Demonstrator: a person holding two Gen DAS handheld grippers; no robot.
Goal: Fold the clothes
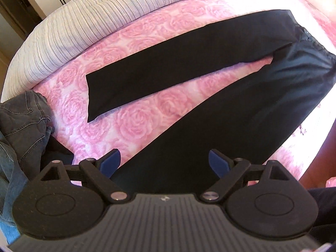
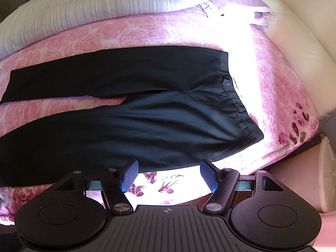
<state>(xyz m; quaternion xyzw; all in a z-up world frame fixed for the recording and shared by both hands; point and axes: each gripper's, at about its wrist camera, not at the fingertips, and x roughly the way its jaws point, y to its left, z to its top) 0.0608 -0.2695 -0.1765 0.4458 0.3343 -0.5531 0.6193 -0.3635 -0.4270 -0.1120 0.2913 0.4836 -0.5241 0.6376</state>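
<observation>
Looking at these black trousers [image 2: 147,113], I'd guess they're thin, soft and a bit slick, so pretty light and floppy. They'll drape and slide rather than hold a shape. Best bet is probably pinching a doubled edge: the waistband [image 2: 241,105] or a leg hem [image 1: 89,98], since those are thicker and give the pads something to bite.

They're spread flat on the bed's pink rose blanket [image 2: 273,73], legs splayed in a V, waistband toward the right end of the bed, hems out to the left. Not folded at all yet as far as I can tell.

The left gripper [image 1: 164,163] hangs over the near leg, jaws wide apart, nothing between them, pads clear of the cloth. The right gripper [image 2: 169,176] is also spread open and empty, sitting just off the near edge of the trousers around the hip area, over the blanket's flowered border.

There's a heap of jeans [image 1: 23,121] at the left end, apart from the trousers.
</observation>
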